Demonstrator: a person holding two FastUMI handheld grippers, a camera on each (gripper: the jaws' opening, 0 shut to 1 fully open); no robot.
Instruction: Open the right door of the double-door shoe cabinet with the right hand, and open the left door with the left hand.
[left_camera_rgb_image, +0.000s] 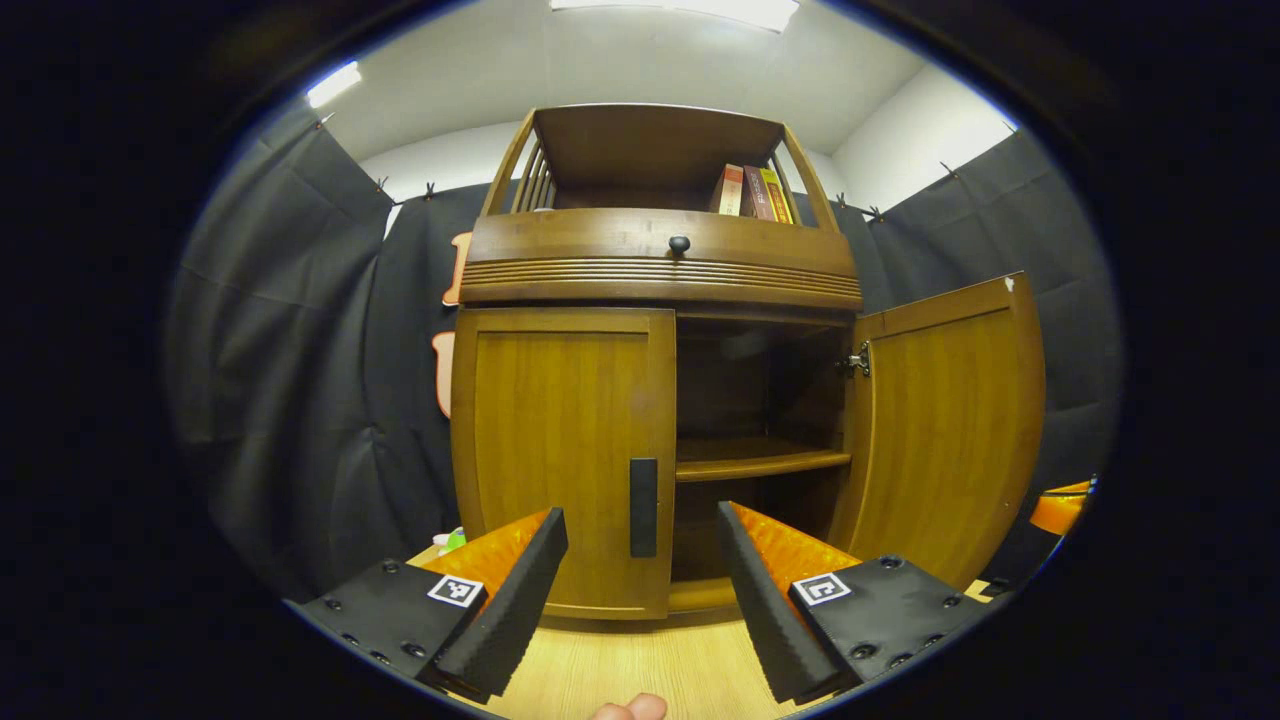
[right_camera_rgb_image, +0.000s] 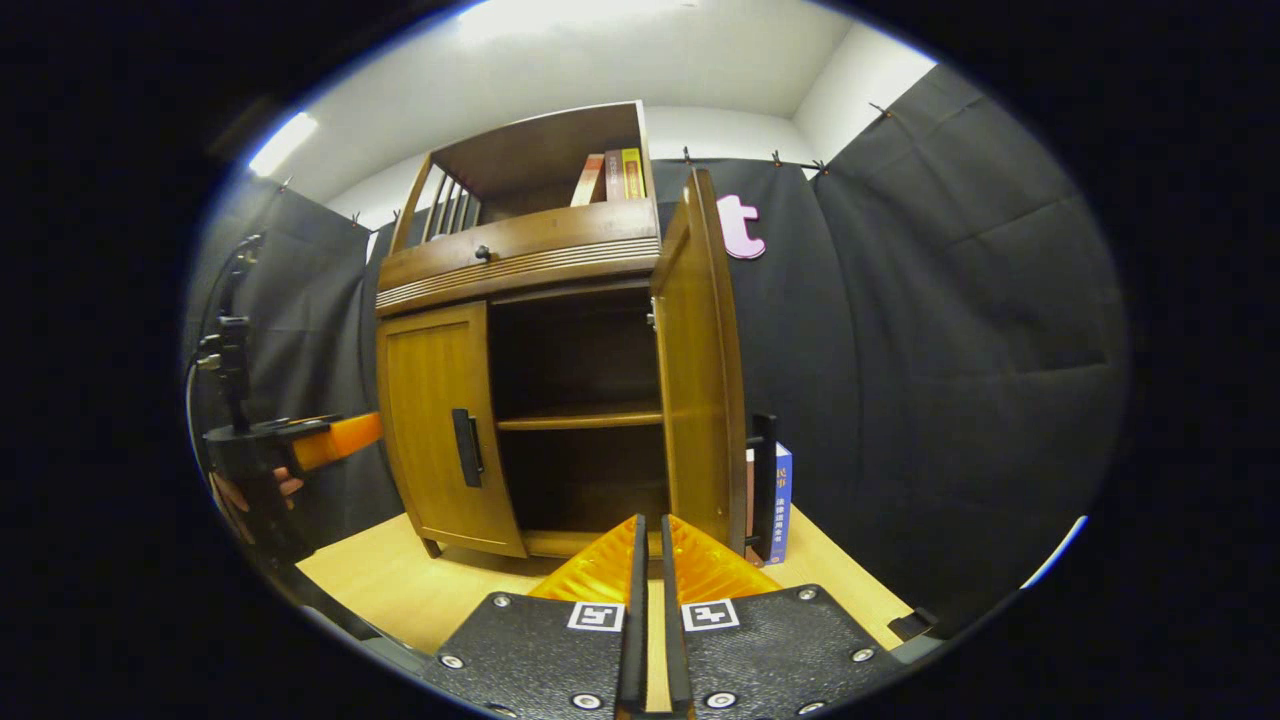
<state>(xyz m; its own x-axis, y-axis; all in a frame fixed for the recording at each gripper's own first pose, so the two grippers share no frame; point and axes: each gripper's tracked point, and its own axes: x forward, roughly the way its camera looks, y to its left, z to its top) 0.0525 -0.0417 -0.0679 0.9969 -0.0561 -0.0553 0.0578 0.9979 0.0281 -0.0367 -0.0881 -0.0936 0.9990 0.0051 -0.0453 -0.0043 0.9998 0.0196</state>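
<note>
The right door is swung open; the left door is shut. The left gripper is held with fingers spread before the handle. The right gripper is held closed on nothing.

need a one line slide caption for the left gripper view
Open left gripper faces the closed left door and its handle; right door already swung open.

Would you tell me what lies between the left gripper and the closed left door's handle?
Nothing: in the left gripper view, bare wooden floor separates the open left gripper from the handle.
</note>
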